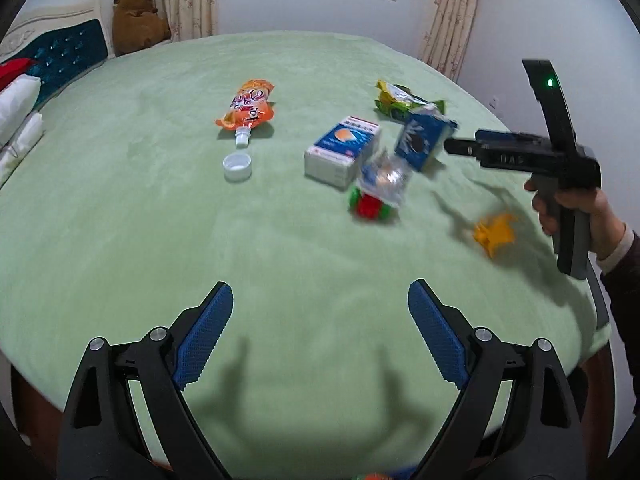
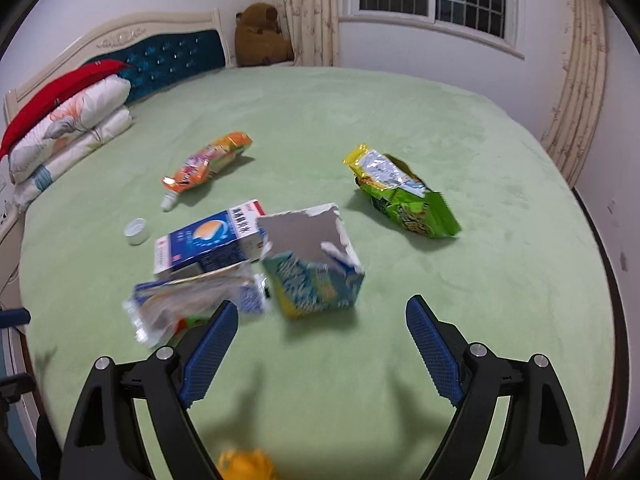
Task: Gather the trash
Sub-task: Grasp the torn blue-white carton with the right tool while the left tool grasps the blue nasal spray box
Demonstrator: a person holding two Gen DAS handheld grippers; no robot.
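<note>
Right now you hold both grippers above the green bedspread with nothing in them: the left gripper and the right gripper each stand wide apart, probably readied for a pick. The trash lies scattered ahead: an orange pouch, its white cap, a blue-and-white box, a torn carton and a green snack bag.

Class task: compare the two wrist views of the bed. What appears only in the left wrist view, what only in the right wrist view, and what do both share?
Left wrist only: the hand gripping the right claw's handle.

Right wrist only: the stacked pillows.

Both: the green bedspread, orange pouch, white cap, blue-and-white box, green snack bag, brown teddy bear; each view's own claw is open and empty.
</note>
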